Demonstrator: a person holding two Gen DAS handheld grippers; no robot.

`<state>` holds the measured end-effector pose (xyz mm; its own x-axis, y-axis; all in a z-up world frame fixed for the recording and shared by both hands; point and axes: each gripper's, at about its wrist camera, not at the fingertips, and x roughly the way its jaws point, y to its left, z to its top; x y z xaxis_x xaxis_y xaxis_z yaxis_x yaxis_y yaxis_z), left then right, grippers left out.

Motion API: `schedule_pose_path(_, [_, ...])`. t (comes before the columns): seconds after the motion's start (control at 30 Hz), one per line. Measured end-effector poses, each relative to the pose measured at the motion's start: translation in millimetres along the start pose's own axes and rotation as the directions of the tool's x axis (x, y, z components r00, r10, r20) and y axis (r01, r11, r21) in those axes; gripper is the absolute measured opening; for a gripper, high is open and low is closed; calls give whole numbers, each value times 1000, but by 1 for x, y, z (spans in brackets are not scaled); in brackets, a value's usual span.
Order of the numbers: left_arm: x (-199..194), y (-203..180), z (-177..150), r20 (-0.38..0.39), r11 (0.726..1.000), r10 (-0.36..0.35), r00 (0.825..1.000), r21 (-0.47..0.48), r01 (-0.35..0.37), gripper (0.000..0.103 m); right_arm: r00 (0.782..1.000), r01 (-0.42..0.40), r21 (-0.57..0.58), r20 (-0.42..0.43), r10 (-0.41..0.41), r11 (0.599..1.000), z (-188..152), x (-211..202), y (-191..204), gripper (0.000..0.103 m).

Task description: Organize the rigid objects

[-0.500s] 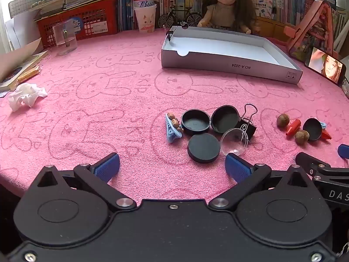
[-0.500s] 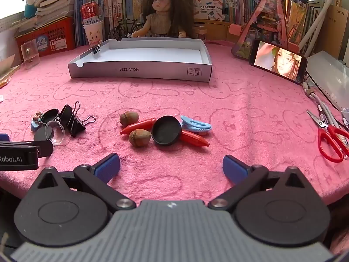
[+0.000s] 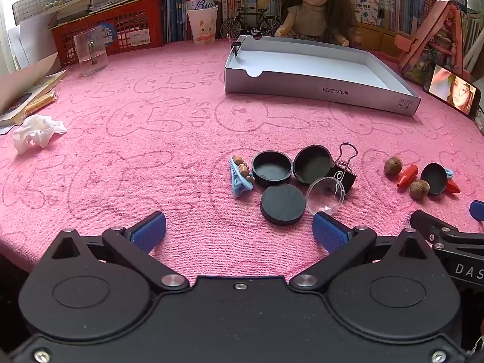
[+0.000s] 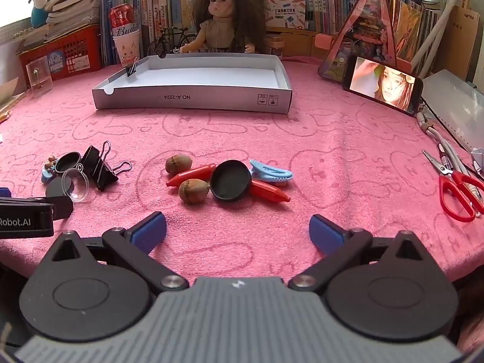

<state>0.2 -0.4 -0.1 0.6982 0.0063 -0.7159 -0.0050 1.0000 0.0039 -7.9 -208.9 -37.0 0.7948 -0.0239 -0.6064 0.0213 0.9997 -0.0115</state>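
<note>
Left claw (image 3: 239, 230): blue pads spread to full width, nothing between them, touching nothing; it hangs over the near edge of the pink-covered bench (image 3: 151, 127). Right claw (image 4: 237, 230): the same, pads wide apart, empty, clear of all items.

Just past the left claw: a flat black lid (image 3: 282, 204) with a clear plastic dome (image 3: 325, 195) leaning beside it. Behind these, two open black round cases (image 3: 271, 168), touching each other; a blue hair clip (image 3: 240, 178) on their left, a black binder clip (image 3: 345, 169) on their right.

Just past the right claw: two acorns (image 4: 193, 190), a black round dish (image 4: 230, 180), two red cone-shaped pieces (image 4: 190, 176), a light blue clip (image 4: 270, 174), all bunched and touching. Red scissors (image 4: 456, 190) lie well off to the right.

Far: white shallow box (image 4: 193, 101), open, with a small binder clip (image 4: 132, 68) on its left wall. Doll (image 4: 225, 21) seated behind it.
</note>
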Motion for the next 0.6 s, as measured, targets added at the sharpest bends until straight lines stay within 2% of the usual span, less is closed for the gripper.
schedule_pose_path(0.6, [0,0,0,2,1000,0,1000,-1,0,103,1000,1,1,4,-1,1000,-1,-1,0,103])
